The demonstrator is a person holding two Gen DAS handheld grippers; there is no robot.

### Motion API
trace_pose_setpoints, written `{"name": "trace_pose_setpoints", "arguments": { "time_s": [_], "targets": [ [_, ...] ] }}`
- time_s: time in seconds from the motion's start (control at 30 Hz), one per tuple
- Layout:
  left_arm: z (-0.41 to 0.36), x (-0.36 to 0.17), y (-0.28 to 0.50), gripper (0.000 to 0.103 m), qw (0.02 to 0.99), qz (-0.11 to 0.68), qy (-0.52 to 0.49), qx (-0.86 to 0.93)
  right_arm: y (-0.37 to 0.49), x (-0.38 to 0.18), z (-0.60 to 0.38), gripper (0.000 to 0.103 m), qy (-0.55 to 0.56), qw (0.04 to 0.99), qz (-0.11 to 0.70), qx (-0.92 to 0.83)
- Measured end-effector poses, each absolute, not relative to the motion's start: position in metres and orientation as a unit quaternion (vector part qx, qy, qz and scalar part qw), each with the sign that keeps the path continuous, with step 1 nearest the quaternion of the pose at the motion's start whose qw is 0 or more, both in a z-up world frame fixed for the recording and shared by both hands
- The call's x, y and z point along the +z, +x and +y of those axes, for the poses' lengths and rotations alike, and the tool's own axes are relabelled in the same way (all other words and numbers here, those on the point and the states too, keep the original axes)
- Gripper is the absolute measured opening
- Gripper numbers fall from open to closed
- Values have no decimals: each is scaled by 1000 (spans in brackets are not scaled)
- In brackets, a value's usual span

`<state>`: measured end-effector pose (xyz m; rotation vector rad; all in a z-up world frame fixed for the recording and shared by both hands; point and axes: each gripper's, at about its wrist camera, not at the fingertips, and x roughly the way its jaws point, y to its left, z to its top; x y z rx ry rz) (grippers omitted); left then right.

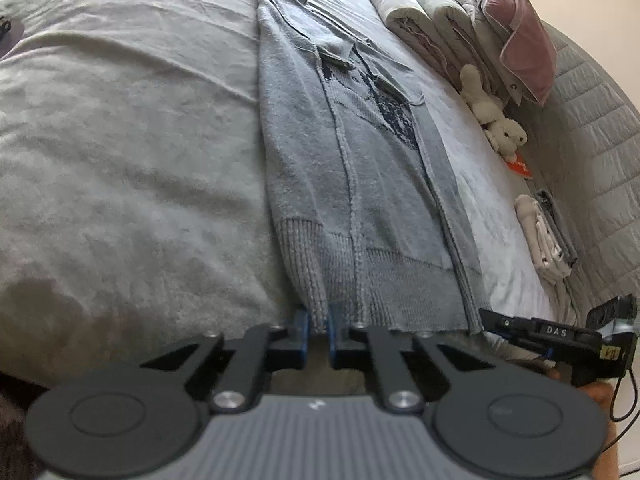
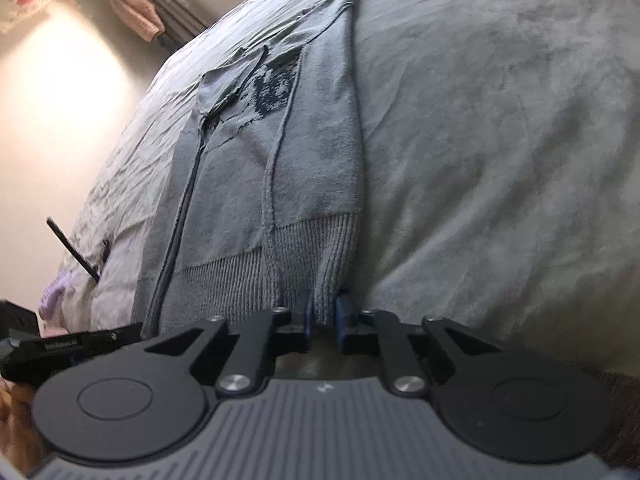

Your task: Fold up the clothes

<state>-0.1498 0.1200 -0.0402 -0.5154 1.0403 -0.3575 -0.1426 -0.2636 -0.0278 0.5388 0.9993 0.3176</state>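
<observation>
The left gripper has its blue-padded jaws pressed together on the ribbed hem of a grey knitted sweater with a dark blue printed patch, at the hem's left corner. The right gripper pinches the same ribbed hem at its right corner, its jaws likewise closed on the knit. In the left wrist view the right gripper's black body shows at the lower right, and the letters "DAS" can be read on it.

The sweater lies flat and folded narrow, seams outward. Its long axis runs straight away from both grippers, hem nearest, shoulders and neck farthest.

It rests on a bed covered by a pale grey, creased blanket. Along the bed's right side stand stacked folded quilts and a dusty pink pillow, a cream plush toy with an orange tag, and small folded cloths beside a quilted grey headboard. In the right wrist view a cream wall shows, and a pink garment hangs near a window
</observation>
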Motion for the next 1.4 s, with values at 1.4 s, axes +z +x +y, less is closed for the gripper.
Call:
{"name": "trace_pose_setpoints", "arguments": {
  "time_s": [1.4],
  "targets": [
    [155, -44, 7, 31, 881, 353, -246, -199, -2, -15, -298, 46, 269, 880, 339, 197]
  ]
}}
